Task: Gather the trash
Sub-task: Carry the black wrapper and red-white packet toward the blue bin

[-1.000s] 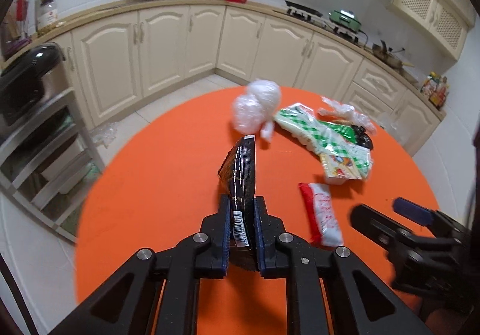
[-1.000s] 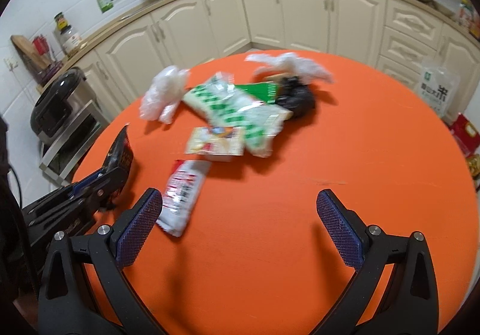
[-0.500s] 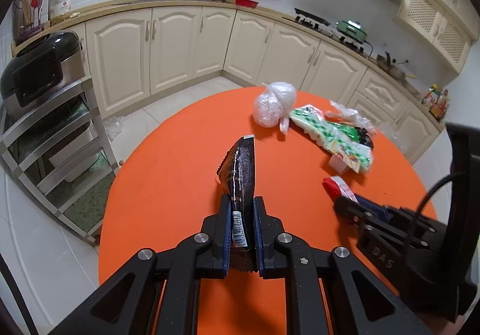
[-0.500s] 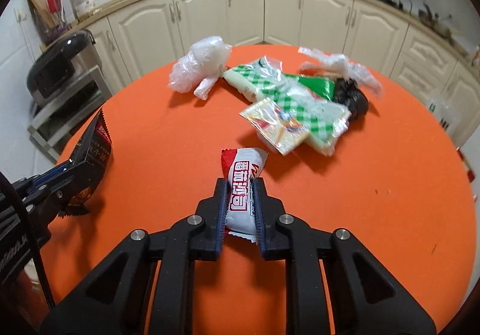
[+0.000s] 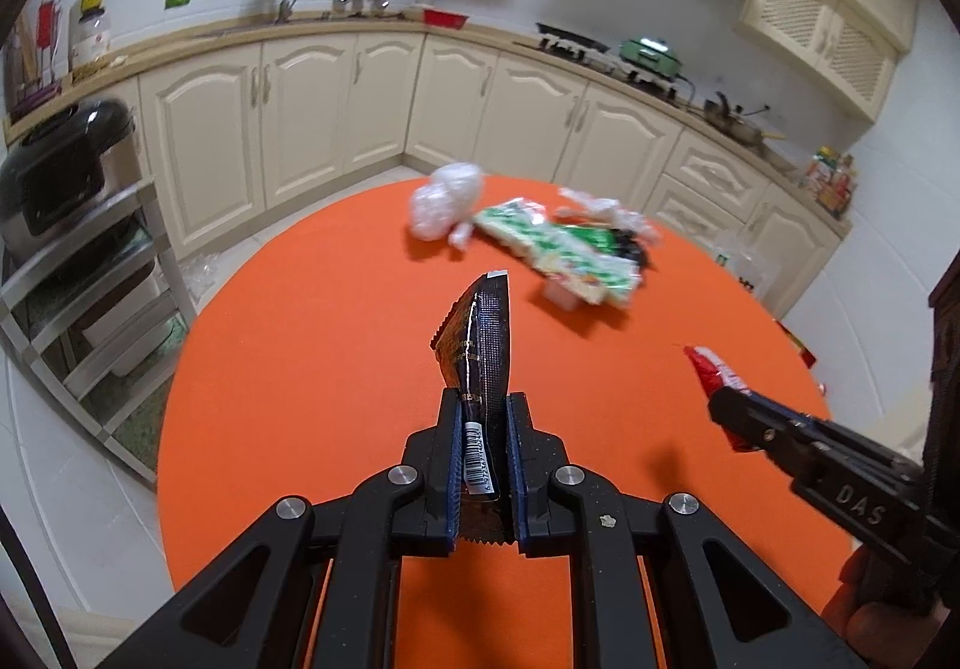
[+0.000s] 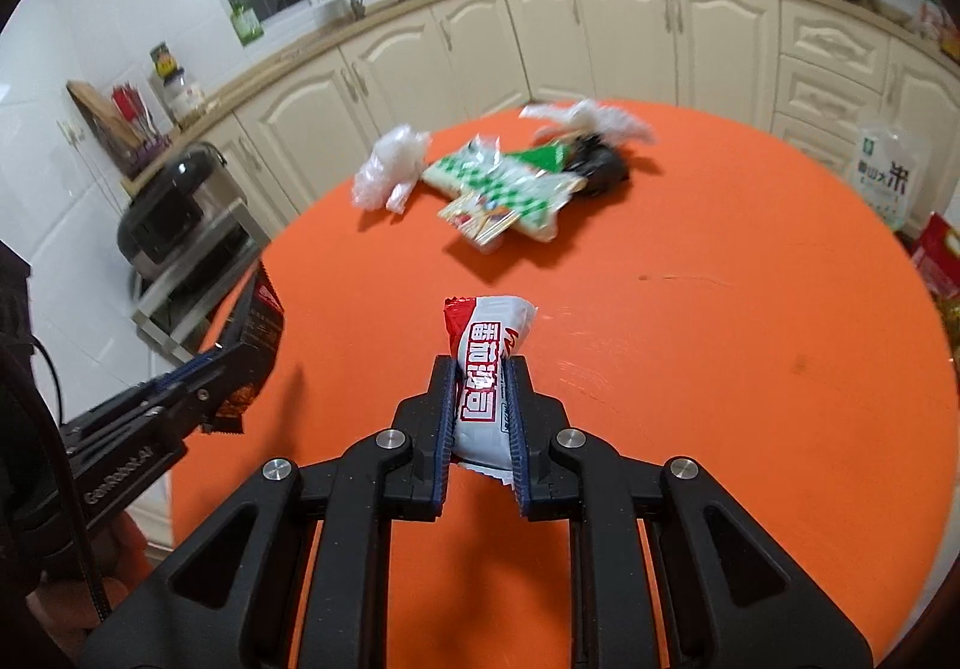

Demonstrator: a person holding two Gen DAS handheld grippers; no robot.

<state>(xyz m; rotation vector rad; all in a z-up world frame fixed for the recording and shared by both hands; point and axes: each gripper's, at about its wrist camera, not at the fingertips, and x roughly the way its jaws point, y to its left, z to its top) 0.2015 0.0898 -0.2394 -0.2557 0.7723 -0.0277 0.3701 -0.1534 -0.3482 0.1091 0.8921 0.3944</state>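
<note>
Left wrist view: my left gripper (image 5: 485, 450) pinches a black wrapper (image 5: 480, 345) over the orange table (image 5: 312, 369); right gripper (image 6: 480, 429) clamps a red-and-white packet (image 6: 487, 363). Remaining litter (image 6: 510, 183) sits far side.

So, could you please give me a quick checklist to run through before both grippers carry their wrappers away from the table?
1. Left gripper shut on the dark wrapper: ok.
2. Right gripper shut on the red and white wrapper: ok.
3. Both wrappers lifted clear of the orange table: ok.
4. The two grippers apart, not touching: ok.
5. Table cleared of trash: not ok; the clear bag and green checked packet remain.
6. Bin within reach: cannot tell; none in view.
</note>
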